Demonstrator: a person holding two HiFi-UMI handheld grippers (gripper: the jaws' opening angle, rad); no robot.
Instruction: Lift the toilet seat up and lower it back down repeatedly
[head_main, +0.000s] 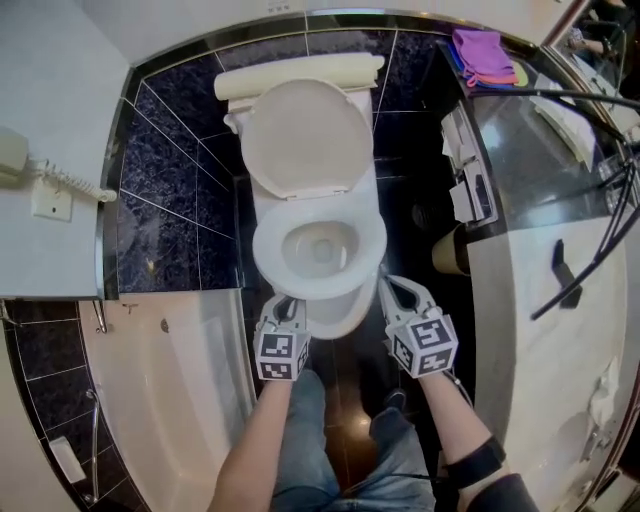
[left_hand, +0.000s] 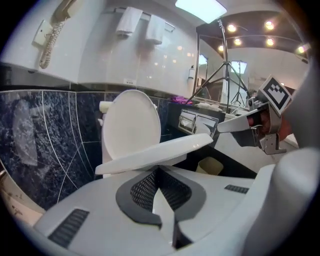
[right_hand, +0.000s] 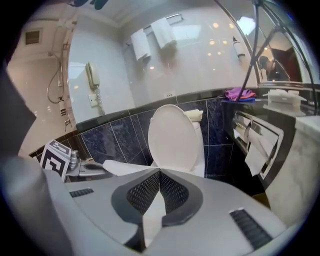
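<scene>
**Toilet seat half raised, a hand-held gripper at each front corner**

The toilet seat (head_main: 268, 245) tilts above the bowl, its long axis running away from the person toward the upright lid (head_main: 305, 135). The left hand-held gripper (head_main: 285, 308) and right hand-held gripper (head_main: 397, 292) are equally near, jaws closed on nothing, apparently propping the front rim from beneath. Nothing shows in the bowl, and the bin's (head_main: 450, 250) contents cannot be told.

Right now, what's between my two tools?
The front of the toilet seat lies between the left tool and the right tool; the head view shows it.
</scene>
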